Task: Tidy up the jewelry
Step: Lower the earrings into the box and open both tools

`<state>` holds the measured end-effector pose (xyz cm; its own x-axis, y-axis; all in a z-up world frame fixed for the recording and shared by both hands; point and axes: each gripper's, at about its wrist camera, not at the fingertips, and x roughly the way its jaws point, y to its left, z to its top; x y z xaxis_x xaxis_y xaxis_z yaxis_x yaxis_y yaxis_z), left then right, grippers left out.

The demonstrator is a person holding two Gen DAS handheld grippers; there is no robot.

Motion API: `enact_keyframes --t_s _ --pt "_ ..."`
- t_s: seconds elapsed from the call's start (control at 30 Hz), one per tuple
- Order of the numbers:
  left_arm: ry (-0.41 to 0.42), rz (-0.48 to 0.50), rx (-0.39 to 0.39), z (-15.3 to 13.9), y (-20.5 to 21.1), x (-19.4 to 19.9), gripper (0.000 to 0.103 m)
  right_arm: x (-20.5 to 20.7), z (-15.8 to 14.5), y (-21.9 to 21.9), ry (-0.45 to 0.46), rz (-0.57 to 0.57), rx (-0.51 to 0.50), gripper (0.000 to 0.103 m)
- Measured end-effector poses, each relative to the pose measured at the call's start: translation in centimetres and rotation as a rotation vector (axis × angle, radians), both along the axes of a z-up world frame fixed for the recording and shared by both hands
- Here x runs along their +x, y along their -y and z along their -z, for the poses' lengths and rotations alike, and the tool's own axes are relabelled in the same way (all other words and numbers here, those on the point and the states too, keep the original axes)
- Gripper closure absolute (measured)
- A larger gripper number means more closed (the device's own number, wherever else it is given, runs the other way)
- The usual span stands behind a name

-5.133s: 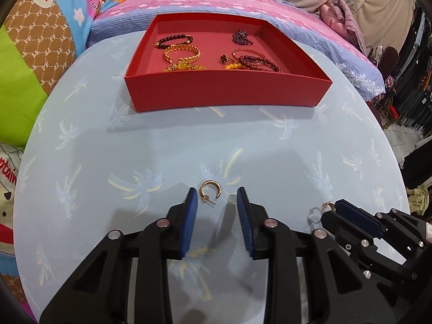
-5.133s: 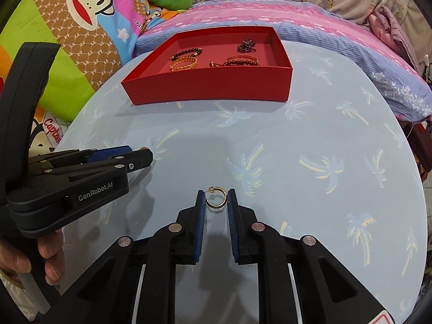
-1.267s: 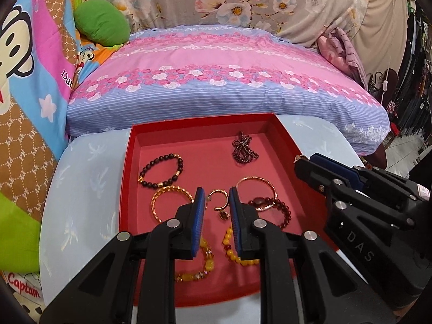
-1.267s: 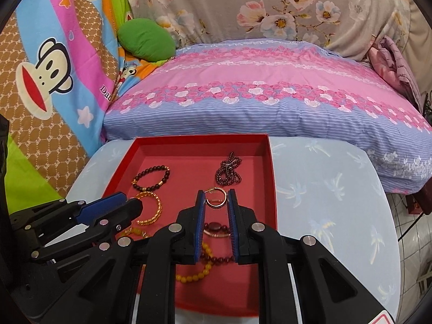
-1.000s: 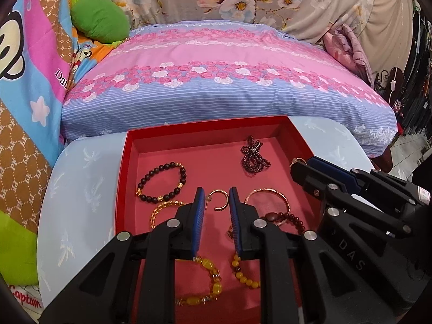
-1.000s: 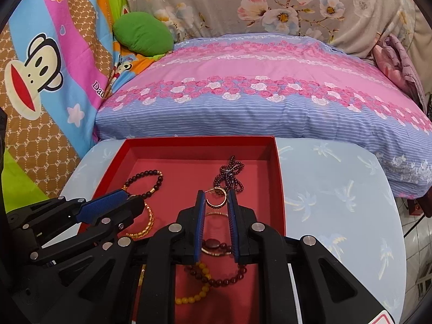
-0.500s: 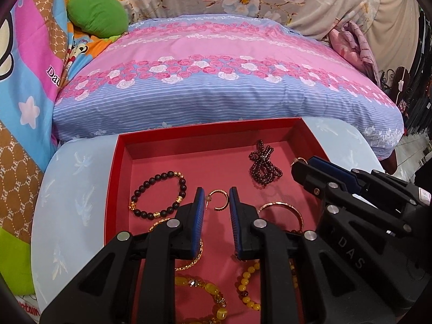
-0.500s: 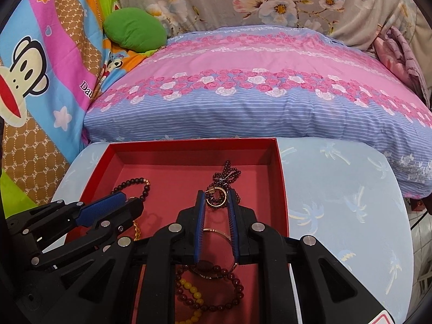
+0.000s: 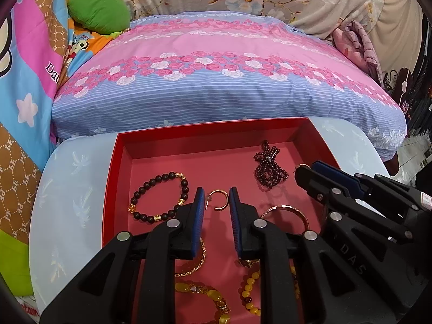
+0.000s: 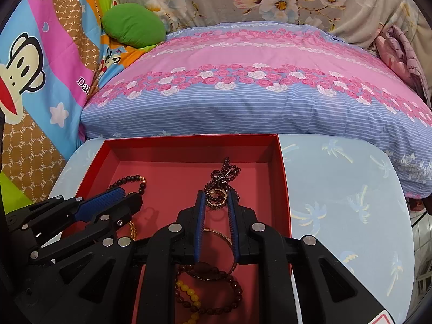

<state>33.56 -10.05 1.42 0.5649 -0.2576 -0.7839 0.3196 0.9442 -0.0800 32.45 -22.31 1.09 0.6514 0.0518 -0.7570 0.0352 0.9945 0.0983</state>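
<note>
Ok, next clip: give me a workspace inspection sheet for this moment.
Surface: round table under a pale blue palm-print cloth.
Job's things: red tray holding a dark bead bracelet, a maroon bead bundle, a thin bangle and yellow beads.
Clutter: nothing seen.
Grippers: left gripper shut on a gold hoop earring; right gripper shut on a second hoop earring, both over the tray.
Cables: nothing seen.
Surroundings: striped floral pillow, green cushion, cartoon blanket.

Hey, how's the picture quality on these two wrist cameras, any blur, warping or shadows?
Left wrist view: sharp, fisheye bends the red tray rim, dark vignette corners. Right wrist view: equally sharp and evenly lit, soft shadow under the right gripper on the tray floor.
</note>
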Motion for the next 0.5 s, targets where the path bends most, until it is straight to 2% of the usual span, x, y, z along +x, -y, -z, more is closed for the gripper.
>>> enact_keyframes --t_s 0.2,0.27,0.5 --pt "0.001 -0.012 0.003 0.06 -0.18 0.11 0.084 -0.03 -0.19 -0.12 0.006 -0.001 -0.007 0.084" --pt "0.000 -0.024 0.007 0.09 -0.28 0.11 0.073 -0.05 -0.26 -0.23 0.006 -0.001 -0.007 0.081" --pt "0.010 -0.045 0.014 -0.13 -0.80 -0.19 0.067 -0.47 -0.63 -0.34 0.012 0.006 -0.019 0.075"
